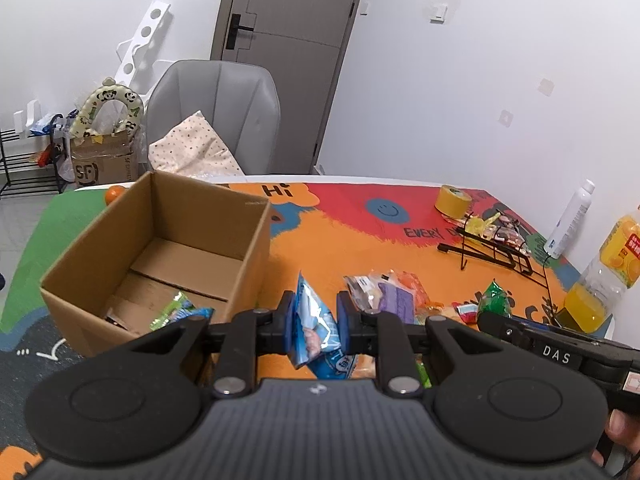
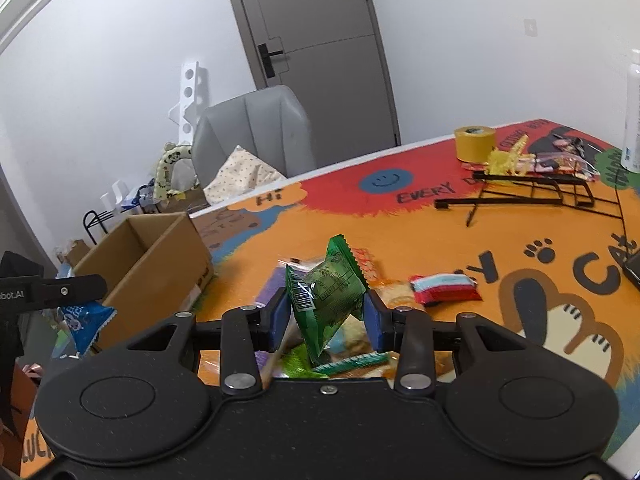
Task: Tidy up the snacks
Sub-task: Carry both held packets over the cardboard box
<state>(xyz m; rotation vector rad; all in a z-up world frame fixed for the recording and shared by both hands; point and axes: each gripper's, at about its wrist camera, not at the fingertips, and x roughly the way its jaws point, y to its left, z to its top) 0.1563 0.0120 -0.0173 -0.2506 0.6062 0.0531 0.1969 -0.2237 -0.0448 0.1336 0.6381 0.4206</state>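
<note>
— Snacks are mid-transfer: the left gripper (image 1: 316,322) is clamped on a blue packet (image 1: 314,328), lifted just beside the cardboard box (image 1: 160,248).

— And the right gripper (image 2: 326,312)?

— Pinching a green packet (image 2: 326,300) above the loose pile (image 2: 372,280) on the table (several wrappers remain there).

— Next, I'd judge: carry both over the box's open top, then release.

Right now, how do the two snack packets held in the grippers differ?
The blue packet sits in the left gripper; the green packet sits in the right gripper. The blue packet looks flat and thin; the green packet looks puffed and fuller. Both are pinched between blue pads, lifted off the table.
</note>
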